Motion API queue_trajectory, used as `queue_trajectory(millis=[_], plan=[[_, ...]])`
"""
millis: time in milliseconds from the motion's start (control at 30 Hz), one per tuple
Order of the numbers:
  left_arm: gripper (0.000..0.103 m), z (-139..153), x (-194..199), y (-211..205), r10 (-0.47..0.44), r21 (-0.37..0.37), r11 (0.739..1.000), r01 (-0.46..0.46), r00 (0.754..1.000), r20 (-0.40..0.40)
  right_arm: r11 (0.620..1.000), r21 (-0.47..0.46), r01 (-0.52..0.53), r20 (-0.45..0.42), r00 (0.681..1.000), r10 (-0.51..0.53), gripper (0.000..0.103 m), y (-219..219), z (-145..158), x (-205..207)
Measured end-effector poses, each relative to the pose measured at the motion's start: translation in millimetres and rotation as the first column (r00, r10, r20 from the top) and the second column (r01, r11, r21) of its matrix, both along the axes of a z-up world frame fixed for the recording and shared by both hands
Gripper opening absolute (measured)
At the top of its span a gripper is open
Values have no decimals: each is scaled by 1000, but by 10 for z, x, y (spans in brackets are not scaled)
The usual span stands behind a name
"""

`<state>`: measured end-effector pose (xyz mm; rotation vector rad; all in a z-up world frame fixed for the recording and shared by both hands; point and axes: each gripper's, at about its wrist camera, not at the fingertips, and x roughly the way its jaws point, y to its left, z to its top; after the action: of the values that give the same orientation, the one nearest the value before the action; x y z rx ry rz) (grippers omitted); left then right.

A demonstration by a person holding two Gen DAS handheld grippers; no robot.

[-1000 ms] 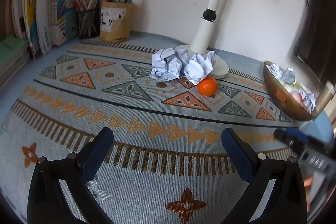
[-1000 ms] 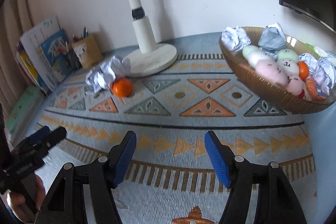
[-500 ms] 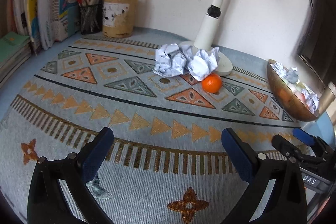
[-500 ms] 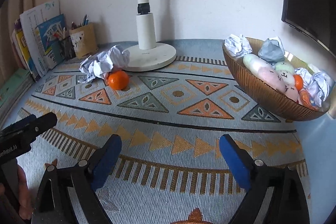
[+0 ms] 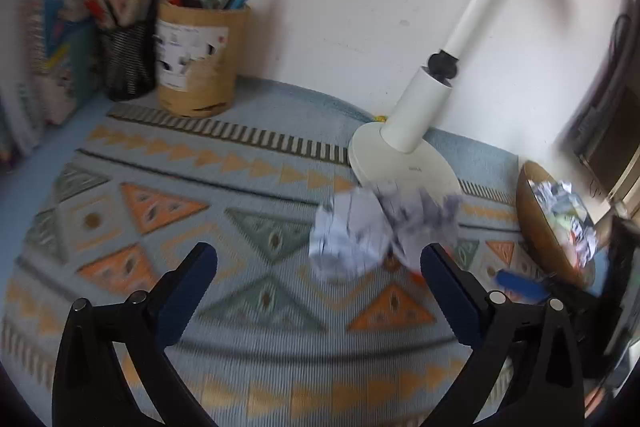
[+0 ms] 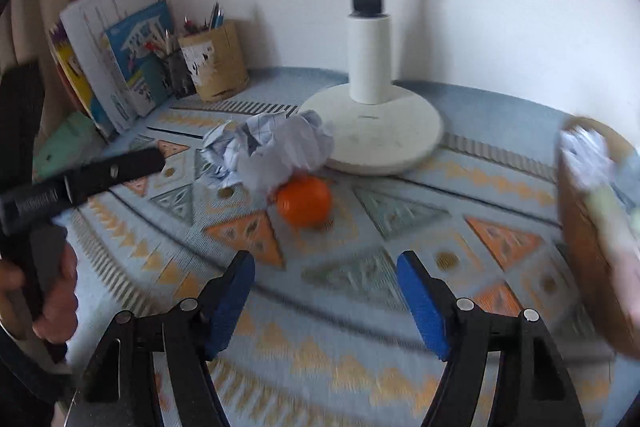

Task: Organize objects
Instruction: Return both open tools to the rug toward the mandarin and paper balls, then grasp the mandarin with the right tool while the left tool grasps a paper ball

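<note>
Blue-padded jaws of the left gripper (image 5: 318, 267) stand wide apart and hold nothing, with crumpled paper (image 5: 380, 227) lying just beyond them at about 1 o'clock on the patterned mat (image 5: 168, 183). Also spread and empty, the right gripper (image 6: 325, 285) faces an orange (image 6: 305, 201) at 12 o'clock, the fruit touching the paper's near edge. A white lamp base (image 6: 384, 135) sits behind; a wooden bowl (image 6: 588, 247) of paper balls sits at 3 o'clock.

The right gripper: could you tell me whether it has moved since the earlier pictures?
Yes. The right gripper has advanced toward the orange and swung left; the lamp base now looms larger.
</note>
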<state>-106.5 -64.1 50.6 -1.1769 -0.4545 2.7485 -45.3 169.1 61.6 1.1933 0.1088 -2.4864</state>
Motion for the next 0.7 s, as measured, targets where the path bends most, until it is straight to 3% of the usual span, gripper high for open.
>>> queue_trajectory(millis=[100,233,300,333,433,533,700], plan=[[93,-110,-246,21,-37,40,999,37,999,15,998,-47,-34,40,999,36,67,-141,-126,-280],[77,-266,-461,81,-81,79,994,77,995,55,998,1,-65,35,997,65,67,-327,-218,-493],[56,-311,-481,115,-100,92,991,95,993,56,997,31,-71,26,997,70,65,-393,-250,-558],[53,-326,-475,125,-108,97,990,102,993,57,997,35,-73,26,997,72,56,-399,-263,-575],[53,-300,-409,159,-108,61,992,106,994,35,996,36,-80,46,996,78,40,-413,-313,-593],[52,-244,-319,149,-92,27,995,91,995,30,997,25,-69,30,997,68,40,-374,-304,-557],[45,-110,60,97,-74,41,996,73,997,13,998,-25,-49,41,998,50,40,-200,-216,-333]])
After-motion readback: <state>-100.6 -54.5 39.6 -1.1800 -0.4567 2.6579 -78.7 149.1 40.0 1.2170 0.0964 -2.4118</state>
